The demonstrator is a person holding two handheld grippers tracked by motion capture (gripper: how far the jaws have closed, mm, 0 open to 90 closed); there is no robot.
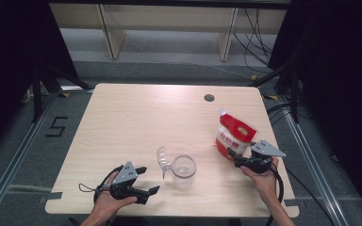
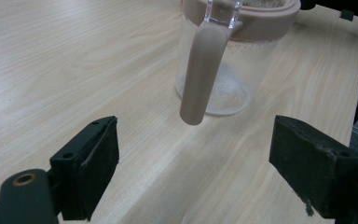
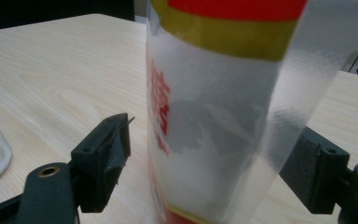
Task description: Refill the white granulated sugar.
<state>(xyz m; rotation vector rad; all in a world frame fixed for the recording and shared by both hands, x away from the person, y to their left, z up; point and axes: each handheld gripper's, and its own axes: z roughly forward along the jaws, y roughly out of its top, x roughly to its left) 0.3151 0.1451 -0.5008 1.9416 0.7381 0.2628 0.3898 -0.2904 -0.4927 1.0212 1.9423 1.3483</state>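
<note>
Two claws. Right claw: spread, pouch between its jaws, left pad clear of it; the far pad's contact cannot be told. Left claw: spread, holding nothing, near the jar. One pouch: red, yellow band, clear window, upright at the desk's right side. One clear jar, hinged lid open, near the front edge.

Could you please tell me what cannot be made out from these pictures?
- Red pouch, right gripper view: top and base cut off; print blurred.
- Right tongs: far pad behind the pouch, contact unclear.
- Clear jar, left gripper view: rim cut off.
- Pouch lettering, high view: too small.
</note>
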